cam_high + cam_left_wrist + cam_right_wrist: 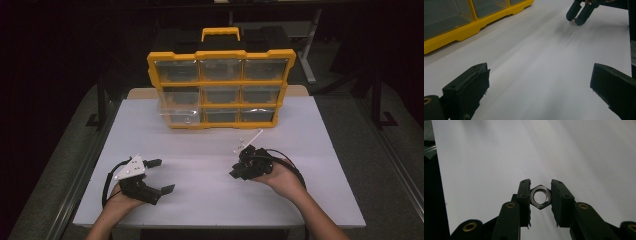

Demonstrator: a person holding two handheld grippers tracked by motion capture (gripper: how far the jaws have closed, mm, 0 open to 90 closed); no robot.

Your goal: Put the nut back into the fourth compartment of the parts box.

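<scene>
A steel hex nut [540,197] sits pinched between the two black jaws of my right gripper [540,185], held a little above the white table. In the high view this right gripper [235,173] is at centre right and points left. The left gripper view shows it farther off [576,19] with the nut [573,22] at its tips. My left gripper [162,175] rests at the near left, jaws wide apart with bare table between them [540,75].
A yellow parts organizer [222,54] with clear drawers stands upright at the back of the table [210,200]; its yellow frame [461,33] is also near. The bottom-left drawer [179,116] sticks out slightly. A small clear plastic piece [248,141] lies beside the right gripper.
</scene>
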